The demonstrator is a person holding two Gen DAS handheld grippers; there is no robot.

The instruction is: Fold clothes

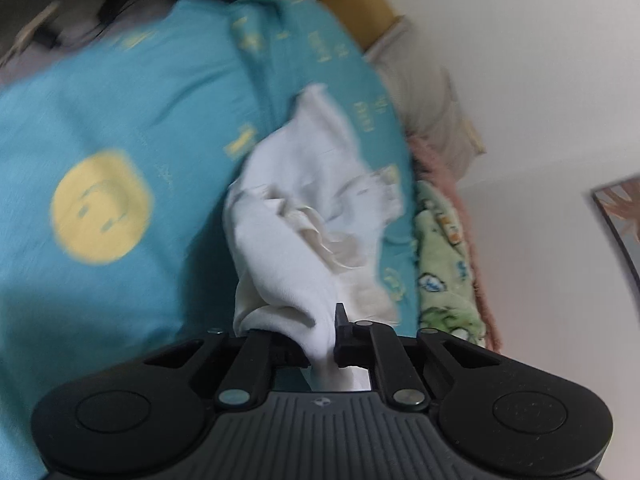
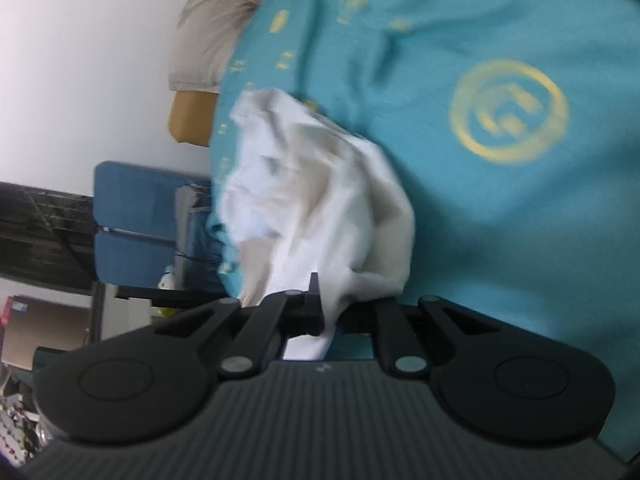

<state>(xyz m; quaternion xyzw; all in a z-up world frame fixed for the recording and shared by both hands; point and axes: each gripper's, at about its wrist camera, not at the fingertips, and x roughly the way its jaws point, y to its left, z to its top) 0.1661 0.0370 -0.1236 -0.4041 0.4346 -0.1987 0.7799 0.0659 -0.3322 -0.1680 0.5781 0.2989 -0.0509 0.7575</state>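
Teal bedding printed with yellow emblems is filling the space under and ahead of both tools, with a white wall lying beyond it. Nearest, the left gripper is pinching a white garment between nearly closed jaws, the cloth bunching straight ahead of it. Likewise the right gripper is clamping the same garment, which is crumpling forward over the bedding.

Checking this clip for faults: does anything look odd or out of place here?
Nothing damaged or spilled. The white garment is crumpled, bunched between both grippers, left and right, above the teal sheet. Both views are motion-blurred.
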